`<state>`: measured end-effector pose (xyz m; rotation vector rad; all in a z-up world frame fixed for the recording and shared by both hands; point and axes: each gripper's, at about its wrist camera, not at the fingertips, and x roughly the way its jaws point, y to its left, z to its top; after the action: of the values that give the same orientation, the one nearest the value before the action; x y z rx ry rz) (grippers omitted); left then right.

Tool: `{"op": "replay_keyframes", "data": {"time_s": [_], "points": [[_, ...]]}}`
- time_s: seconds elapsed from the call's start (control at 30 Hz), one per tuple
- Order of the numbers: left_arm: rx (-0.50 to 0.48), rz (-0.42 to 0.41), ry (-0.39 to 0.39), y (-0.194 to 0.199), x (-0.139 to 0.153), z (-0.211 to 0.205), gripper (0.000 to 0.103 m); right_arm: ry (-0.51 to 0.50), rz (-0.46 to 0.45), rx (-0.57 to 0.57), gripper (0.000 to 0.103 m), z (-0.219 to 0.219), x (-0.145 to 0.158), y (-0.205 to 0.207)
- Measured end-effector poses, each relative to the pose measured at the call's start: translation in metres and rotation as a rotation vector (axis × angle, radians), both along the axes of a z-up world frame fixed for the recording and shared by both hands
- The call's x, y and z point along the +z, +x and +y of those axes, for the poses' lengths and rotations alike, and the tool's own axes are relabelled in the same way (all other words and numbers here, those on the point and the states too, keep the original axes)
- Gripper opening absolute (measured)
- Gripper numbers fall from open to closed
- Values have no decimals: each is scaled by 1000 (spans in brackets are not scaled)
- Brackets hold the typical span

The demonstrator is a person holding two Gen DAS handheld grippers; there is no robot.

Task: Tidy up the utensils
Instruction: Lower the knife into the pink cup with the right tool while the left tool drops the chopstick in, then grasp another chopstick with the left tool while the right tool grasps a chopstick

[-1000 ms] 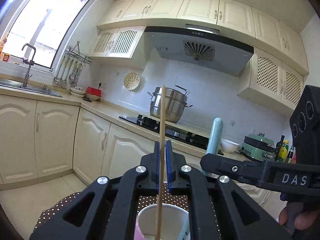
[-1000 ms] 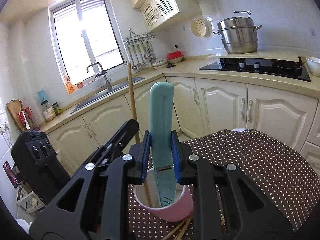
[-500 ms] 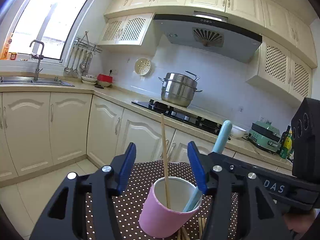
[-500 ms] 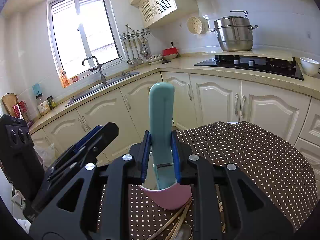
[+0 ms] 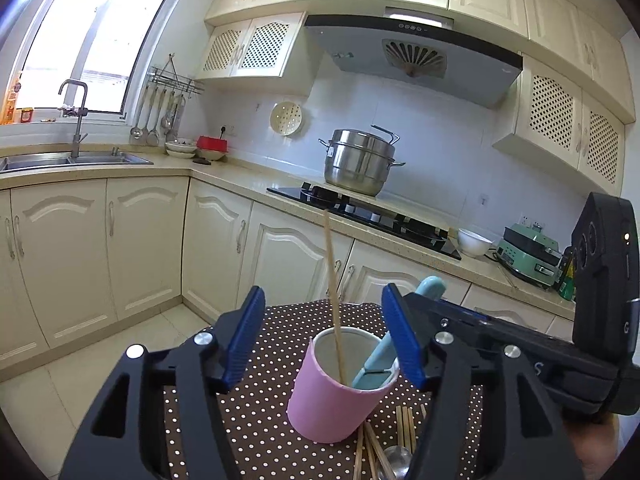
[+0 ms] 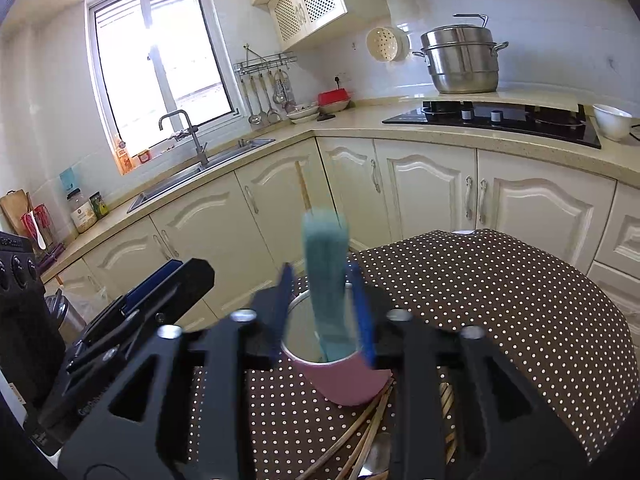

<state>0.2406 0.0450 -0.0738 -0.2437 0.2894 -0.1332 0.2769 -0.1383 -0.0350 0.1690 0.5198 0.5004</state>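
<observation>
A pink cup (image 5: 336, 396) stands on a brown polka-dot tablecloth (image 5: 276, 420). A wooden chopstick (image 5: 334, 300) and a teal-handled utensil (image 5: 384, 356) lean inside it. My left gripper (image 5: 324, 338) is open and empty, its blue pads either side of the cup's top. In the right wrist view the cup (image 6: 344, 376) holds the blurred teal utensil (image 6: 326, 276). My right gripper (image 6: 324, 312) is open, its jaws apart from the handle. The chopstick (image 6: 303, 190) shows behind.
Loose chopsticks (image 5: 400, 428) and a metal spoon (image 5: 396, 458) lie on the cloth beside the cup. Cream cabinets (image 5: 140, 248), a sink (image 5: 72, 158) and a hob with a steel pot (image 5: 360, 164) stand behind. The left gripper's body (image 6: 120, 328) is at left.
My left gripper let go of the chopstick into the cup and drew back. My right gripper has just opened, releasing the teal utensil in the cup.
</observation>
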Motion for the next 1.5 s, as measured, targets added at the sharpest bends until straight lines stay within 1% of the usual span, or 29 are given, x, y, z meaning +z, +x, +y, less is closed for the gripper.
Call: {"op": "replay_keyframes", "data": {"time_s": [0.03,0.2,0.3,0.5,0.57,0.63,0.7,0.8,0.9,0.93,1.0,1.13,1.27,1.3,1.43,1.47,1.5], "points": [[-4,11,0,-2,1,1,61,2,-5,3,53,-1,1,-2],[-21,56,3,-17,2,3,63,1,-7,-11,53,-9,7,-18],[-51,104,16,-26,2,-1,63,-27,-10,-26,53,-14,9,-32],[-126,270,57,-36,-10,-23,63,-78,54,-67,54,-38,-9,-61],[-178,328,62,-38,-18,-34,63,-102,80,-78,54,-44,-17,-69],[-224,393,68,-37,-27,-45,63,-119,110,-86,54,-52,-28,-77],[-257,482,78,-32,-39,-58,63,-135,144,-101,54,-60,-39,-83],[-294,573,94,-26,-55,-75,63,-149,184,-118,55,-73,-52,-89],[-299,644,127,-19,-67,-89,62,-145,219,-126,56,-83,-62,-94],[-293,651,138,-19,-69,-93,61,-142,227,-130,56,-87,-66,-95],[-295,675,157,-15,-74,-98,52,-135,241,-134,56,-93,-71,-99],[-292,751,174,2,-89,-104,45,-127,259,-131,57,-99,-77,-102],[-291,798,180,11,-103,-109,32,-125,277,-128,58,-103,-84,-100],[-293,806,181,12,-106,-110,30,-124,282,-128,58,-104,-85,-100],[-299,827,184,19,-115,-115,27,-124,300,-120,58,-105,-91,-97],[-298,831,185,21,-117,-118,23,-125,304,-117,58,-104,-92,-96],[-299,837,182,23,-119,-119,17,-127,308,-116,58,-103,-93,-95]]}}
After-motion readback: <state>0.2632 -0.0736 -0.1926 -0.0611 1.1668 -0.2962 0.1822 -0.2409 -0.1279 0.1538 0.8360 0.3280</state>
